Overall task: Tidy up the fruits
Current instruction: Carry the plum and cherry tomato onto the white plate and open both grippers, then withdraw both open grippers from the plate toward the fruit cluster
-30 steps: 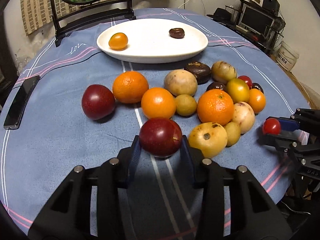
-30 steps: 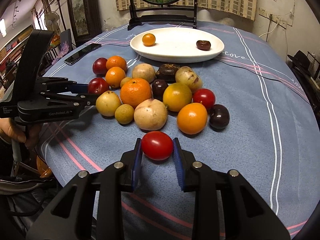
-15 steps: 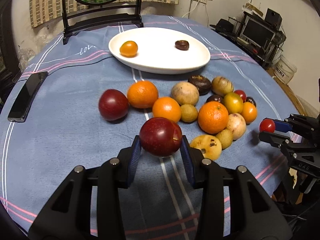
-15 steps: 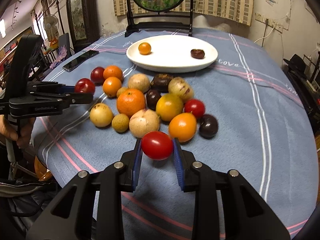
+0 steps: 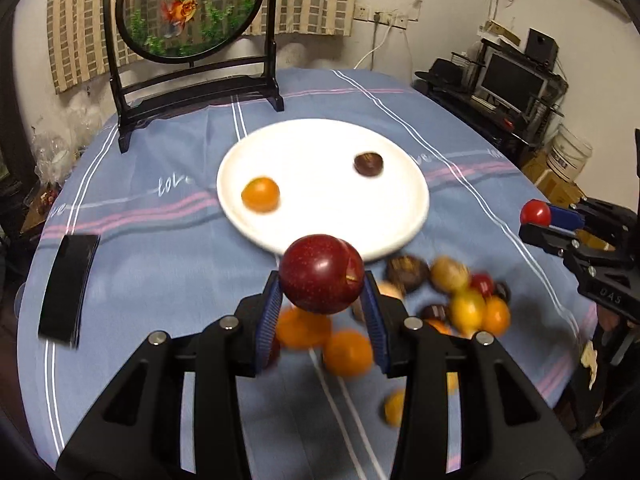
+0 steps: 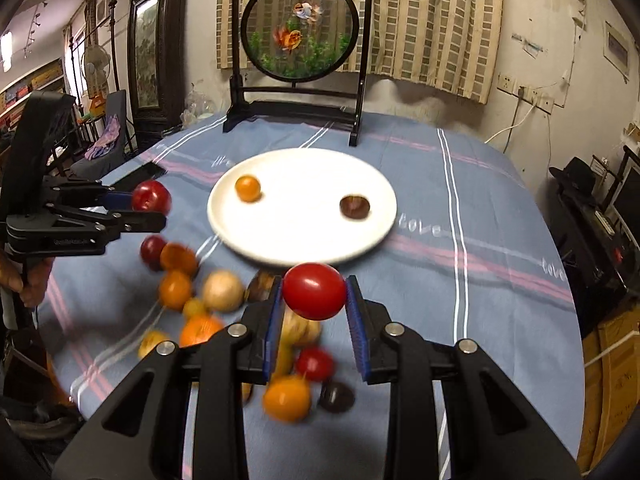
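My left gripper (image 5: 322,294) is shut on a dark red plum (image 5: 322,274), held in the air above the fruit pile and just short of the white plate (image 5: 404,224). My right gripper (image 6: 314,296) is shut on a small red tomato (image 6: 314,290), also lifted near the plate (image 6: 376,232). On the plate lie a small orange fruit (image 5: 260,194) and a dark brown fruit (image 5: 368,164). Several oranges, yellow, brown and red fruits (image 5: 468,308) lie blurred on the blue cloth below. Each gripper shows in the other's view: the right gripper (image 5: 538,218) at right, the left gripper (image 6: 150,200) at left.
A round fish-painting screen on a black stand (image 5: 188,12) sits behind the plate. A black phone (image 5: 68,288) lies at the table's left. The striped blue tablecloth (image 6: 480,248) covers a round table. A hand (image 6: 20,280) grips the left tool's handle. Shelves and a monitor (image 5: 512,80) stand to the right.
Both grippers have risen with their fruit and moved forward toward the plate. The fruit pile has slid down under the fingers and the plate looks nearer.
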Demonstrator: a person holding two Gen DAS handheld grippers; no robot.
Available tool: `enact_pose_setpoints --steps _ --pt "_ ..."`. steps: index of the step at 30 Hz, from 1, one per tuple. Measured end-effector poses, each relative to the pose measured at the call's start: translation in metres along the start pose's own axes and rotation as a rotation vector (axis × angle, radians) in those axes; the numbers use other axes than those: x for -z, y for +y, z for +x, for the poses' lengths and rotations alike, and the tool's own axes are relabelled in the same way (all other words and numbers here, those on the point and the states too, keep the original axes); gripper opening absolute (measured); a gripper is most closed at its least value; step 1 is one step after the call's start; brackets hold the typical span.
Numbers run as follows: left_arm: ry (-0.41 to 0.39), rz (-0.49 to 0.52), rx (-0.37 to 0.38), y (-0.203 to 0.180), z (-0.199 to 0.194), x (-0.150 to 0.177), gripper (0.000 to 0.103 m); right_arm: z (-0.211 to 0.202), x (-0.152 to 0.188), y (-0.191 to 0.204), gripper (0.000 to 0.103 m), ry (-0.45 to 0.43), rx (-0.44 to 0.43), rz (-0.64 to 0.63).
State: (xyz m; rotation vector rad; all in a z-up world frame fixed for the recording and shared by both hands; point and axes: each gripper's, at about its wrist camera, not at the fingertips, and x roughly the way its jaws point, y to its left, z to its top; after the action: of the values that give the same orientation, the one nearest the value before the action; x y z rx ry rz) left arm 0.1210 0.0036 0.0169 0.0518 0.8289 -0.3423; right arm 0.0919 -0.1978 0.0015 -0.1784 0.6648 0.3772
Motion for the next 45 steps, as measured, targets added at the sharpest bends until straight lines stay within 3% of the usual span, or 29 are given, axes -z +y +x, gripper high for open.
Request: enact_pose_setpoints --steps 10,16,24,29,31,33,45 --pt "0.074 -0.052 0.0 0.017 0.085 -0.077 0.041 0.089 -0.053 -0.019 0.03 0.094 -0.019 0.009" --pt "0.13 -0.095 -0.013 0.029 0.133 -0.093 0.041 0.14 -0.059 -0.031 0.03 0.177 -0.025 0.018" --pt "0.148 -0.076 -0.04 0.026 0.162 -0.101 0.041 0.17 -0.058 -0.035 0.03 0.217 -0.008 0.005" --pt "0.156 -0.075 -0.051 0.022 0.169 -0.104 0.042 0.182 -0.058 -0.036 0.031 0.239 0.003 0.014" --pt "0.154 -0.082 -0.045 0.021 0.169 -0.104 0.051 0.18 -0.058 -0.037 0.045 0.232 0.003 0.018" --pt "0.137 -0.077 -0.05 0.019 0.165 -0.105 0.058 0.176 -0.058 -0.038 0.05 0.212 0.006 0.023" --pt "0.052 -0.031 -0.033 0.003 0.108 -0.096 0.065 0.133 -0.049 -0.048 0.05 0.165 -0.005 0.096"
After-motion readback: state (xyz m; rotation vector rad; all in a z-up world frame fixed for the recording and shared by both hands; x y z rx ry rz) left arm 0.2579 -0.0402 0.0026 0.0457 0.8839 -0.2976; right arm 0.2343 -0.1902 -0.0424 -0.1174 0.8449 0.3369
